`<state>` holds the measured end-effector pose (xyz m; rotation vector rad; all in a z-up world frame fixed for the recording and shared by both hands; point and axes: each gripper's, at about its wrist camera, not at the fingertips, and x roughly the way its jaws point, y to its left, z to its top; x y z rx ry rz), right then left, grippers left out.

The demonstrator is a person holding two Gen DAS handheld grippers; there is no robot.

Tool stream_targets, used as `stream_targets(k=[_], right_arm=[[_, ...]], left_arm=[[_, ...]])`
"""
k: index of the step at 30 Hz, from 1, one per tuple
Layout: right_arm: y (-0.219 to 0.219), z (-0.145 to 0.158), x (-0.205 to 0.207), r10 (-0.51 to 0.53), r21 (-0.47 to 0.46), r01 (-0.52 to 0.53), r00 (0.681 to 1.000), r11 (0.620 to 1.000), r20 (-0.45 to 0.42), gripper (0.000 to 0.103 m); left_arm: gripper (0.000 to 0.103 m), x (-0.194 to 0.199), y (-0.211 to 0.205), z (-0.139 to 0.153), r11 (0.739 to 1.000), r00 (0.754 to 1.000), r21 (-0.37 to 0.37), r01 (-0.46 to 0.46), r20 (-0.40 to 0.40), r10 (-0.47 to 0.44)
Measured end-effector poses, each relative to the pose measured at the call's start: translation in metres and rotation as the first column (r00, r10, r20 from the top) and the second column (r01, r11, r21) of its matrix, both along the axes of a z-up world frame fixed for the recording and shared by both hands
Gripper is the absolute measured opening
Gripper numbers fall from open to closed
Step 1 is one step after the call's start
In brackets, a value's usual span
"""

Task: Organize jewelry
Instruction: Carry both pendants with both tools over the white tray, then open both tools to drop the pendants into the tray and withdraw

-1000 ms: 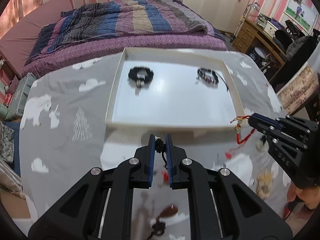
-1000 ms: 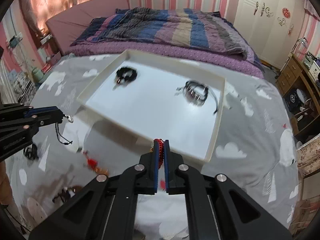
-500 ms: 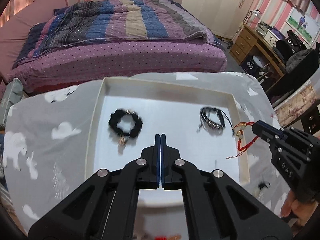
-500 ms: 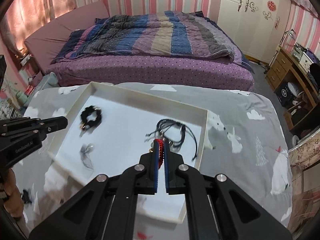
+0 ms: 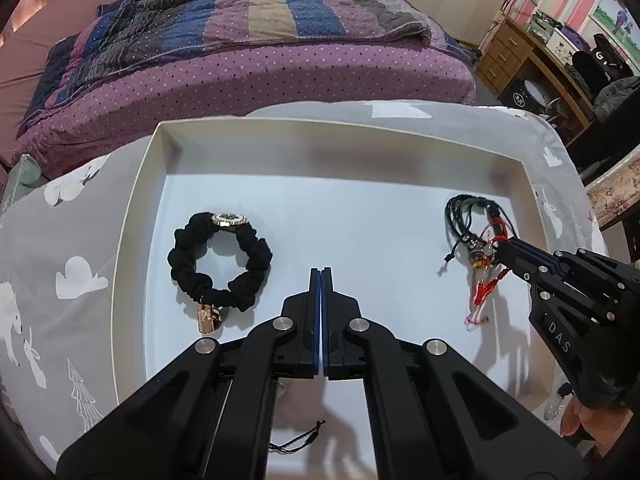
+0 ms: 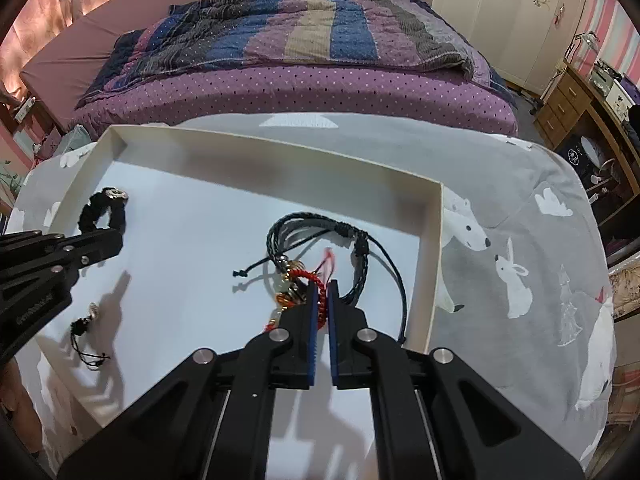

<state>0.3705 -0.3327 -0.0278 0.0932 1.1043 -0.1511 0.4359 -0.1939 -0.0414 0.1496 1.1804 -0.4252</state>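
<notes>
A white tray (image 5: 340, 122) (image 6: 272, 148) lies on the grey printed cloth. A black scrunchie bracelet (image 5: 220, 264) (image 6: 102, 212) rests in its left half and a black cord bracelet (image 5: 472, 216) (image 6: 316, 224) in its right half. My right gripper (image 6: 324, 286) (image 5: 500, 250) is shut on a red beaded bracelet (image 6: 308, 278) (image 5: 486, 288), whose beads and tassel hang onto the black cord bracelet. My left gripper (image 5: 321, 272) (image 6: 118, 240) hovers over the tray's middle, shut, with nothing visible between its fingers. A small black cord piece with a silver bead (image 6: 86, 328) (image 5: 296, 440) lies on the tray floor beneath it.
A bed with a striped quilt (image 5: 260, 12) runs along the far side of the cloth. A wooden dresser (image 5: 520, 56) stands at the back right. A person's hand (image 5: 576, 420) holds the right gripper at the tray's right edge.
Both grippers moved forward and down over the tray. The black cord piece once between my left fingers now lies on the tray floor. The red bracelet travelled to the black cord bracelet.
</notes>
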Motion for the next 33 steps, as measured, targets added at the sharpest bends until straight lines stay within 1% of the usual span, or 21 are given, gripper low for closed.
stream_targets(k=[5, 6, 7, 8, 9, 10, 11, 12, 14, 15, 16, 17, 18, 19, 21, 23, 24, 25, 28, 33], right_arm=[[0.001, 0.002, -0.001, 0.006, 0.021, -0.006, 1.0, 1.0, 0.002, 0.007], [0.0, 0.003, -0.003, -0.002, 0.028, 0.002, 1.0, 1.0, 0.004, 0.014], [-0.001, 0.004, -0.004, -0.009, 0.034, 0.009, 1.0, 0.999, 0.005, 0.022], [-0.003, 0.007, -0.007, -0.019, 0.037, 0.018, 1.0, 0.999, 0.011, 0.045], [-0.005, 0.009, -0.01, -0.024, 0.036, 0.023, 1.0, 0.999, 0.02, 0.057], [-0.006, 0.013, -0.015, -0.022, 0.03, 0.021, 0.999, 0.999, 0.038, 0.057], [-0.006, 0.015, -0.019, -0.022, 0.026, 0.021, 0.999, 0.999, 0.04, 0.057], [-0.007, 0.018, -0.022, -0.025, 0.03, 0.024, 0.999, 0.999, 0.04, 0.057], [-0.009, 0.023, -0.032, -0.026, 0.049, 0.024, 0.999, 0.999, 0.043, 0.057], [-0.01, 0.026, -0.038, -0.024, 0.053, 0.022, 0.999, 0.998, 0.044, 0.057], [-0.01, 0.03, -0.046, -0.023, 0.06, 0.02, 0.999, 0.998, 0.046, 0.057], [-0.01, 0.035, -0.055, -0.019, 0.072, 0.015, 0.998, 0.997, 0.051, 0.057], [-0.011, 0.04, -0.063, -0.012, 0.091, 0.007, 0.998, 0.996, 0.058, 0.057], [-0.011, 0.044, -0.068, -0.008, 0.104, 0.001, 0.998, 0.995, 0.063, 0.058], [-0.012, 0.057, -0.09, -0.004, 0.123, -0.007, 0.996, 0.992, 0.085, 0.064], [-0.01, 0.066, -0.107, 0.0, 0.108, -0.012, 0.995, 0.994, 0.103, 0.069], [-0.009, 0.072, -0.118, 0.007, 0.104, -0.019, 0.994, 0.994, 0.11, 0.07], [-0.009, 0.075, -0.123, 0.011, 0.108, -0.023, 0.994, 0.994, 0.11, 0.07], [-0.009, 0.084, -0.149, 0.02, 0.127, -0.034, 0.994, 0.991, 0.111, 0.071], [-0.01, 0.09, -0.183, -0.001, 0.089, -0.01, 0.993, 0.996, 0.116, 0.071]], left_arm=[[0.001, -0.003, 0.006, 0.003, 1.0, 1.0, 0.01, -0.017, 0.001, 0.017], [0.005, -0.005, 0.01, 0.005, 1.0, 1.0, 0.004, -0.025, -0.003, 0.025], [0.012, -0.007, 0.012, 0.006, 1.0, 1.0, 0.004, -0.028, -0.003, 0.028], [0.018, -0.01, 0.015, 0.009, 0.999, 0.999, 0.008, -0.032, 0.001, 0.032], [0.033, -0.014, 0.018, 0.012, 0.999, 0.999, 0.014, -0.037, 0.013, 0.037], [0.045, -0.019, 0.021, 0.017, 0.999, 0.999, 0.019, -0.042, 0.033, 0.042], [0.048, -0.025, 0.026, 0.022, 0.999, 0.997, 0.024, -0.049, 0.056, 0.047], [0.052, -0.027, 0.029, 0.025, 0.998, 0.997, 0.022, -0.051, 0.059, 0.05], [0.053, -0.039, 0.041, 0.033, 0.998, 0.997, 0.012, -0.06, 0.054, 0.059], [0.055, -0.044, 0.046, 0.037, 0.998, 0.996, 0.013, -0.061, 0.06, 0.06], [0.064, -0.052, 0.051, 0.042, 0.998, 0.996, 0.019, -0.061, 0.073, 0.059], [0.071, -0.063, 0.058, 0.048, 0.997, 0.993, 0.03, -0.065, 0.097, 0.062], [0.083, -0.07, 0.065, 0.053, 0.997, 0.991, 0.032, -0.071, 0.115, 0.067], [0.088, -0.08, 0.074, 0.06, 0.996, 0.987, 0.031, -0.082, 0.139, 0.077], [0.088, -0.096, 0.09, 0.07, 0.996, 0.984, 0.015, -0.091, 0.158, 0.088], [0.09, -0.112, 0.107, 0.076, 0.994, 0.981, 0.002, -0.109, 0.16, 0.108], [0.093, -0.122, 0.118, 0.08, 0.992, 0.978, 0.002, -0.127, 0.169, 0.125], [0.095, -0.129, 0.126, 0.082, 0.99, 0.975, 0.0, -0.139, 0.175, 0.137], [0.096, -0.151, 0.149, 0.088, 0.986, 0.968, 0.001, -0.168, 0.189, 0.164], [0.098, -0.183, 0.181, 0.09, 0.981, 0.967, -0.019, -0.191, 0.168, 0.192]])
